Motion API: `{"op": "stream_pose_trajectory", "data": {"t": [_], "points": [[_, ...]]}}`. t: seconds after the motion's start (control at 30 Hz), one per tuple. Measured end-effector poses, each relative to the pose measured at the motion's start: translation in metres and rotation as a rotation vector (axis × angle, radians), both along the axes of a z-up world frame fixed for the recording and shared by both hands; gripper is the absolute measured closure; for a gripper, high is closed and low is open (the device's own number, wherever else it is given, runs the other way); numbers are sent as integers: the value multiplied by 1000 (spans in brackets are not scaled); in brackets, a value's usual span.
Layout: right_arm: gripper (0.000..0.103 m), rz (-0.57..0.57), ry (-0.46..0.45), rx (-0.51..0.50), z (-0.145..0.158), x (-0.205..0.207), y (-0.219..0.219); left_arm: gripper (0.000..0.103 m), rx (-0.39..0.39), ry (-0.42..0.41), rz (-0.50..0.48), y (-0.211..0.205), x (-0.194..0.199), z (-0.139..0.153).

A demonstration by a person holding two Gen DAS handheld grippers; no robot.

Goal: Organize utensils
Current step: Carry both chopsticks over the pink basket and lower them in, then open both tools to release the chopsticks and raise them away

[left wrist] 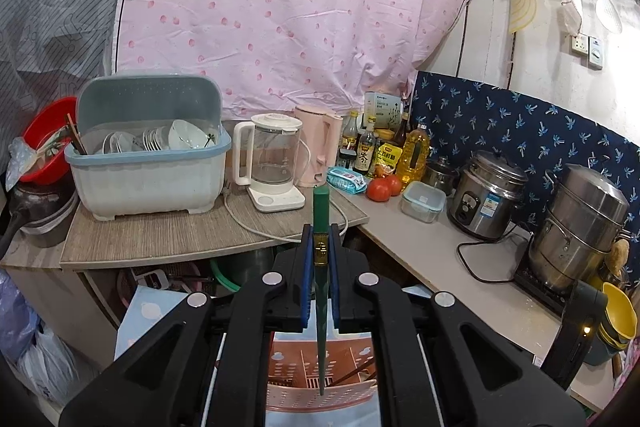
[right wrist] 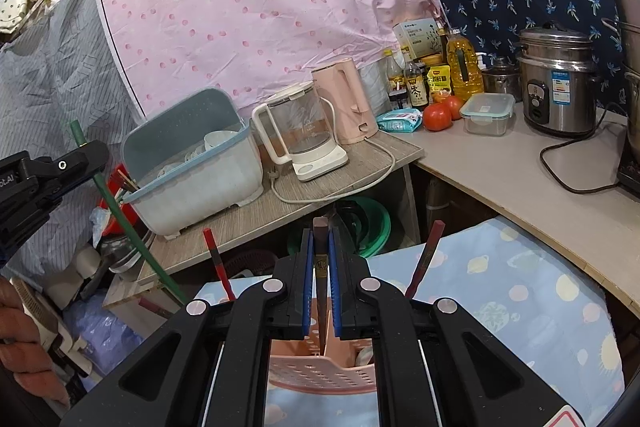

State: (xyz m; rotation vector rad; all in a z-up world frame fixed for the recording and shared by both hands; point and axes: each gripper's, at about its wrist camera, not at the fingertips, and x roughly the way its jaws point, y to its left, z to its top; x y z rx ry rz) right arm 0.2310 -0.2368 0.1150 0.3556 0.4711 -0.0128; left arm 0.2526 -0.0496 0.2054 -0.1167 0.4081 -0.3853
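Pink spotted cloth (left wrist: 280,7) hung behind the kitchen counter (left wrist: 440,247), where a dish rack (left wrist: 148,163), a glass kettle (left wrist: 272,163) and shiny pots sat. Down low, a pink holder (right wrist: 320,371) with little holes stood on a blue cloth with planets (right wrist: 500,287).

We held one stick in each tool. Our left gripper (left wrist: 320,283) was squeezed tight on a green chopstick (left wrist: 321,215), which pointed down with its tip inside the pink holder. Our right gripper (right wrist: 320,283) was squeezed tight on a brown chopstick (right wrist: 320,231), and its tip was also going down into the holder.

Two red chopsticks (right wrist: 216,259) already stood in the holder, leaning out to each side, and we could see a few dark sticks resting inside it too. So we thought part of the job was done. What was left, we guessed, was to let go of the green and brown ones so they dropped in. We could not tell if more loose sticks were waiting elsewhere.
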Motion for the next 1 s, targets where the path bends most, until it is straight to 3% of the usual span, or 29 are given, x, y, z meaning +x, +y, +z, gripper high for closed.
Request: {"op": "stream_pose_trajectory", "data": {"t": [0.4,0.63,0.7,0.73,0.8,0.87,1.0], "points": [[96,1,-3,2,0,4,0,96,-12,-23,-10,-4,1,11],[95,-4,25,5,-8,4,-1,96,8,40,3,-4,13,-17],[86,-30,21,3,-11,-1,-3,95,14,55,15,-3,15,-26],[78,-37,21,7,-12,-3,-5,93,15,62,17,-2,15,-29],[70,-51,17,19,-13,-10,-9,61,15,77,40,3,13,-37],[69,-60,16,20,-13,-17,-12,52,9,79,58,9,7,-42],[60,-69,9,33,-12,-40,-16,48,8,100,65,19,-7,-49]]}}
